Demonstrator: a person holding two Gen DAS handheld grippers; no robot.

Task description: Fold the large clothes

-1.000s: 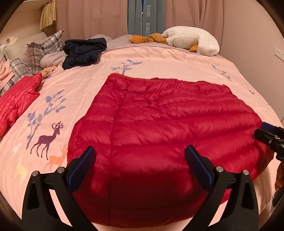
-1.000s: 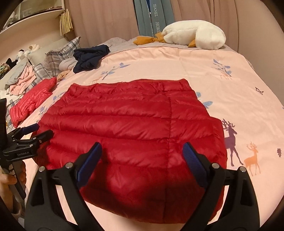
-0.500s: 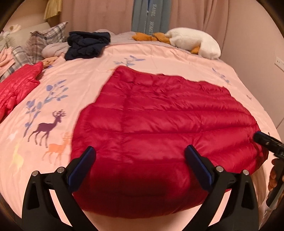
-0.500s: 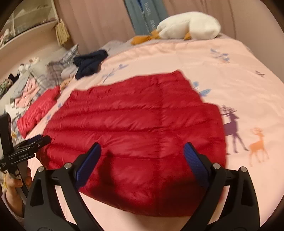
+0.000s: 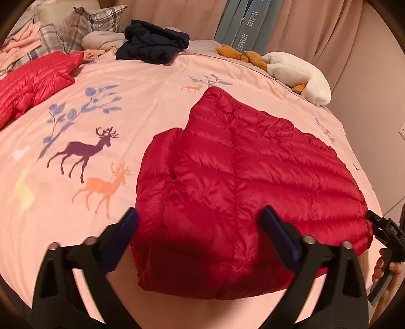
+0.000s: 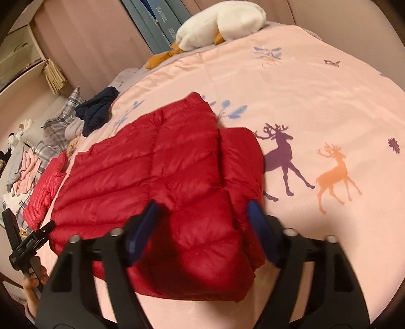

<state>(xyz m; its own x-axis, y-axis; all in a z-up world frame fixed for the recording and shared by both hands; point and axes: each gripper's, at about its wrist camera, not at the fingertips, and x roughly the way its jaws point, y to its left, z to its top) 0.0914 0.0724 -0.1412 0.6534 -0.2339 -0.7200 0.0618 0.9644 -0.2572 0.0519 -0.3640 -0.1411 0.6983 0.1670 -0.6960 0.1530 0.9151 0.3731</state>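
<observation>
Dark red quilted down jacket (image 5: 248,182) lay flat and partly folded on the pink deer-print bedsheet (image 5: 76,121), near the bed's front edge. Left tongs (image 5: 200,238) were spread wide and empty over the jacket's near-left corner, its hem between the blue pads (image 5: 277,234). Right tongs (image 6: 202,232) were also wide, holding nothing, over the jacket's near-right folded corner.

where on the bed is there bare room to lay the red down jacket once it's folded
Bare duvet lies between the red down jacket and the white plush goose, and around the deer prints. The head end is crowded: a navy garment, a second red jacket and plaid pillows.
</observation>
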